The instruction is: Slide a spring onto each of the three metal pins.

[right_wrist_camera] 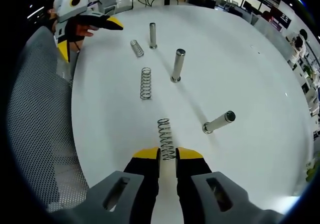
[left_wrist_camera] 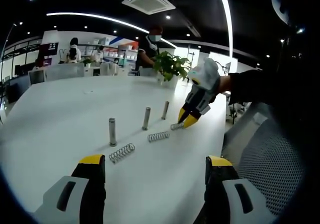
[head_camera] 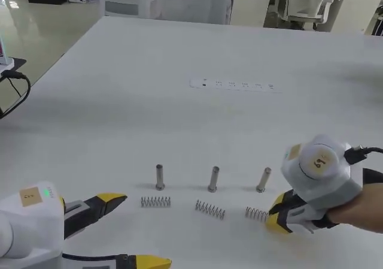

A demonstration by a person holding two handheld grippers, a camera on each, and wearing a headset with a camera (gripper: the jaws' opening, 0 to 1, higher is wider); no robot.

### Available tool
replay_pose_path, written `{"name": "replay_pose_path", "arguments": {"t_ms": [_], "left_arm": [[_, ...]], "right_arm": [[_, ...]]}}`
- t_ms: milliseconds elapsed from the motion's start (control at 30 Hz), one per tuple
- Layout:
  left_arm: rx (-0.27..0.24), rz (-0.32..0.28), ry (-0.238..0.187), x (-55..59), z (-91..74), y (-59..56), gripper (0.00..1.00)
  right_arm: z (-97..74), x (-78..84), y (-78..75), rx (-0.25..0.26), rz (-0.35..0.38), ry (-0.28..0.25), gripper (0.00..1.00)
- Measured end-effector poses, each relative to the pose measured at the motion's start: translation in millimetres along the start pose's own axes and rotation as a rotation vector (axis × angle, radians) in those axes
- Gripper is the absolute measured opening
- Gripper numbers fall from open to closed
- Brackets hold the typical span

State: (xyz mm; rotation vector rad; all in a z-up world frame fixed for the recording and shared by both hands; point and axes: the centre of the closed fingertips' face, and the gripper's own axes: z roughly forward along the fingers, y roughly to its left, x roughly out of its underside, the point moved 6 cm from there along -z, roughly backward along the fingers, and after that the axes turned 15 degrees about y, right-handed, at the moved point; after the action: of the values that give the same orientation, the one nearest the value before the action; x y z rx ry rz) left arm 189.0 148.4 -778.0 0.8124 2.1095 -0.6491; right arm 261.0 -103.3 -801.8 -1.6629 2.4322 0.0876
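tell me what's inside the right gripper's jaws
One end of the rightmost spring sits inside the right gripper, jaws shut on it; its last coils are covered.

Right gripper [head_camera: 274, 216]: pale grey rounded housing, tan sticker [head_camera: 321, 161], black cable [head_camera: 365, 151], black jaws tipped yellow. Left gripper [head_camera: 140, 230]: same colours, green light [head_camera: 46, 192] beside its sticker.

I am holding my left gripper [left_wrist_camera: 155, 160], jaws spread wide, above the table [left_wrist_camera: 60, 109]. Ahead, three pins [left_wrist_camera: 146, 118] are standing by springs [left_wrist_camera: 122, 152], the right gripper [left_wrist_camera: 186, 120] nipping the far spring [left_wrist_camera: 177, 126].
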Motion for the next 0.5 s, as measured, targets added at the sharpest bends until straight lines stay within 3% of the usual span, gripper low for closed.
{"name": "replay_pose_path", "arguments": {"t_ms": [500], "left_arm": [[0.003, 0.001, -0.002, 0.7, -0.4, 0.6, 0.78]], "right_arm": [[2.5, -3.9, 2.3, 0.005, -0.038, 0.017, 0.11]]}}
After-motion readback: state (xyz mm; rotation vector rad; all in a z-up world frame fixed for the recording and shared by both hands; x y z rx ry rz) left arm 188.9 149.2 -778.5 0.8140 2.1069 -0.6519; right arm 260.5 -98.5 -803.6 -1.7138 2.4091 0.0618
